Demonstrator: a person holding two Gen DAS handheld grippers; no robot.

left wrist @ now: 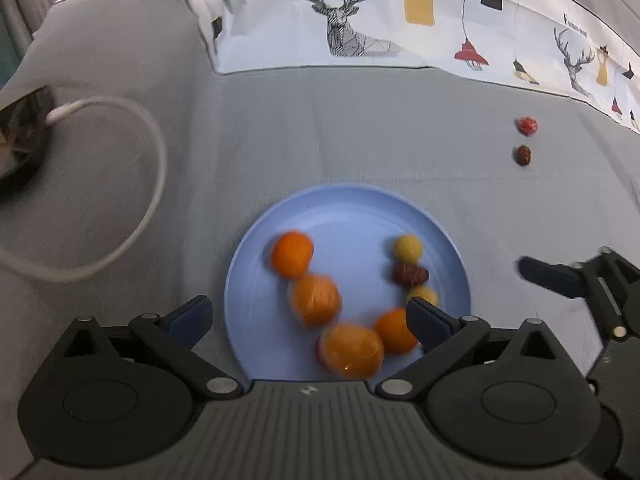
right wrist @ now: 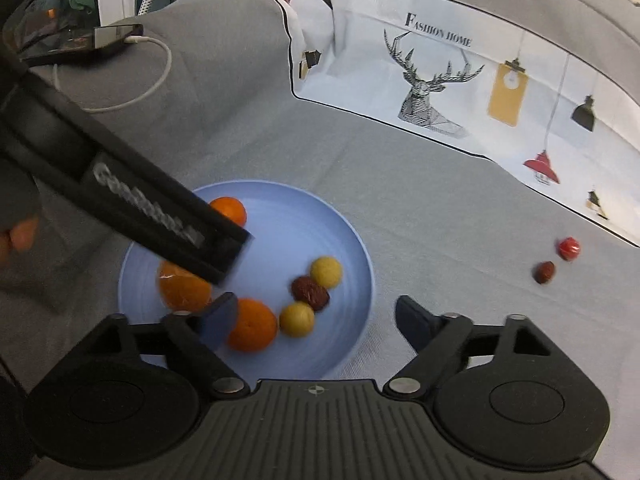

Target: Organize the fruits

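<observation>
Hovering with the left gripper [left wrist: 308, 312] over the near half of the blue plate [left wrist: 348, 196], jaws spread wide, nothing pressed between the pads, though an orange [left wrist: 352, 350] shows blurred in the gap below. Likewise wide with the right gripper [right wrist: 316, 310], straddling the plate's right edge, one finger over the fruit and the other over bare grey cloth [right wrist: 440, 200], empty too. Angled down from either side, probably so as to work over one dish without knocking together. Heaped on the plate: four oranges toward the left, two small yellow fruits [left wrist: 407, 247] and a dark red date [left wrist: 410, 274] toward the right, so gathered by kind, it seems, not scattered. Still off the plate, well apart to the right on the cloth: a shiny red ball [right wrist: 569, 248] and a second dark date [right wrist: 544, 272], just beside each other. Likely next for the right side, being nearer. Farther out, a white cable [left wrist: 156, 168] looping to a phone [right wrist: 116, 36] and a deer-printed sheet [left wrist: 348, 20], neither in the way.
</observation>
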